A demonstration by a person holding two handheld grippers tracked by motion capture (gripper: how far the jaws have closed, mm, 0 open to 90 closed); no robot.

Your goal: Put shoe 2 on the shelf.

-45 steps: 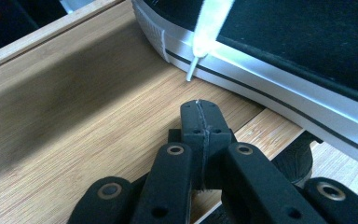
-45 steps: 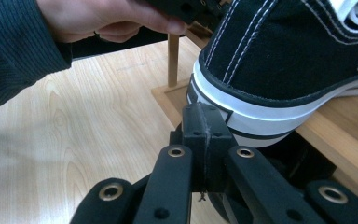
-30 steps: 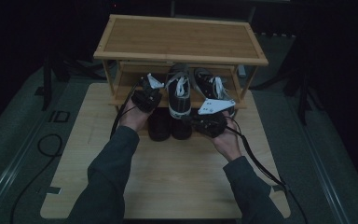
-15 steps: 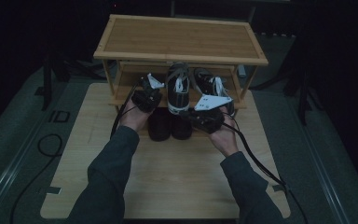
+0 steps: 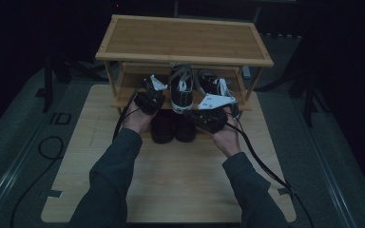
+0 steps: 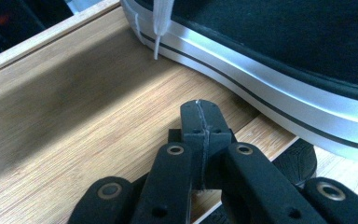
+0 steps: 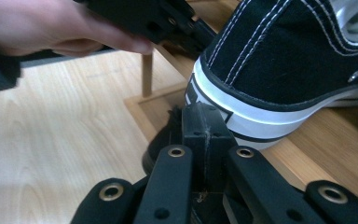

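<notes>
Both grippers, left (image 5: 153,93) and right (image 5: 208,110), have their jaws pressed together, holding nothing, beside the black sneaker (image 5: 181,88) on the shelf (image 5: 183,38). I judge they are nudging it; next they should push it farther in.

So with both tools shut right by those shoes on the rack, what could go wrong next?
1. The sneaker sticks out over the front edge of the lower shelf; a nudge from either shut tool, left or right, might tip it off.
2. A loose shoelace hangs by the left tool and could snag.
3. The black shoes on the table below may get bumped.
</notes>
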